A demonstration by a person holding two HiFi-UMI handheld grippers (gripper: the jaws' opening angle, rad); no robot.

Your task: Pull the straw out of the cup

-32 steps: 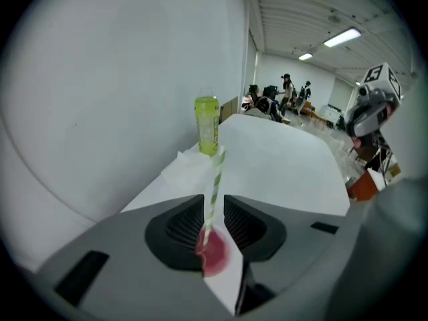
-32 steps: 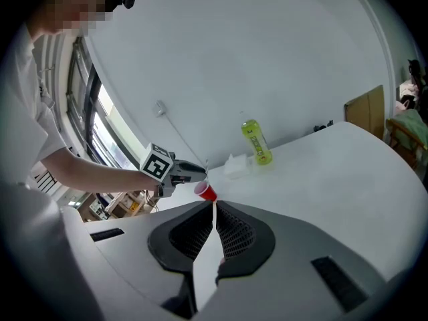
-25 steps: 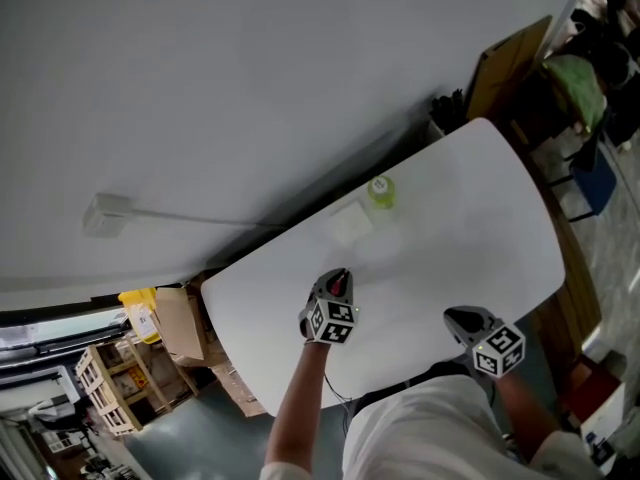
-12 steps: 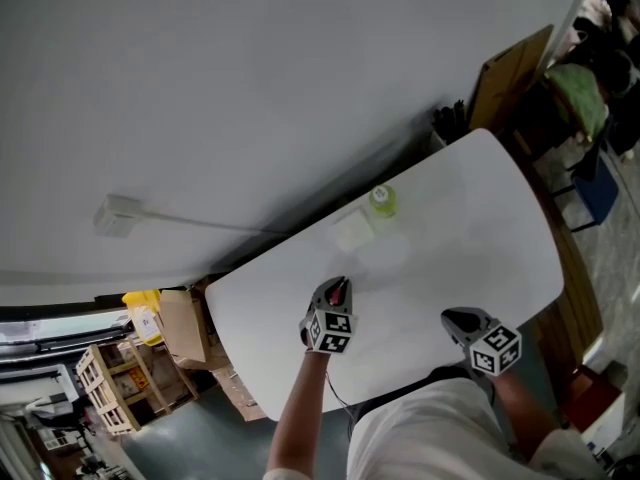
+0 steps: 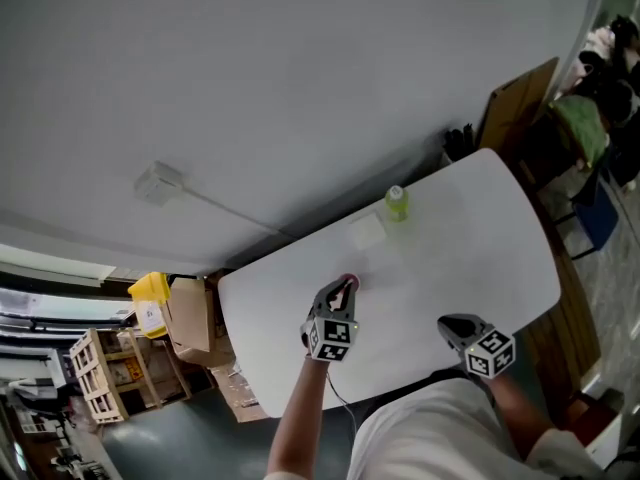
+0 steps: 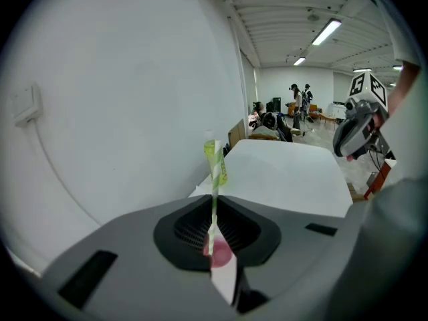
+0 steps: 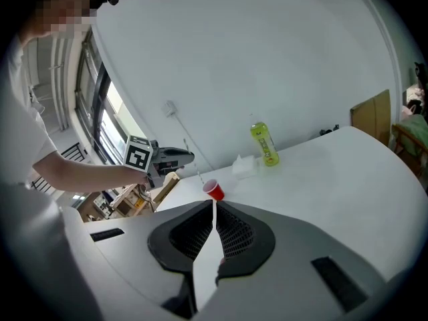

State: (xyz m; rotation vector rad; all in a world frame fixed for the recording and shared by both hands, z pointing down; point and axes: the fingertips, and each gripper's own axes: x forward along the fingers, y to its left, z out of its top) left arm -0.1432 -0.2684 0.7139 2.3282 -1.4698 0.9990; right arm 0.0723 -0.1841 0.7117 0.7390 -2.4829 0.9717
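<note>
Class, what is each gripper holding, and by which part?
The left gripper pinches the striped straw on its shaft above the red cup; the right gripper holds nothing.

The desk looks smooth, matt white, the straw striped paper, the cup glossy red plastic, the bottle shiny clear plastic, the left tongs matt grey plastic with ribbed pads, the far-right board bare wood.

Bright even light, fisheye-warped edges

White table, red cup on it, green bottle upright, white pkt just beside btl
</note>
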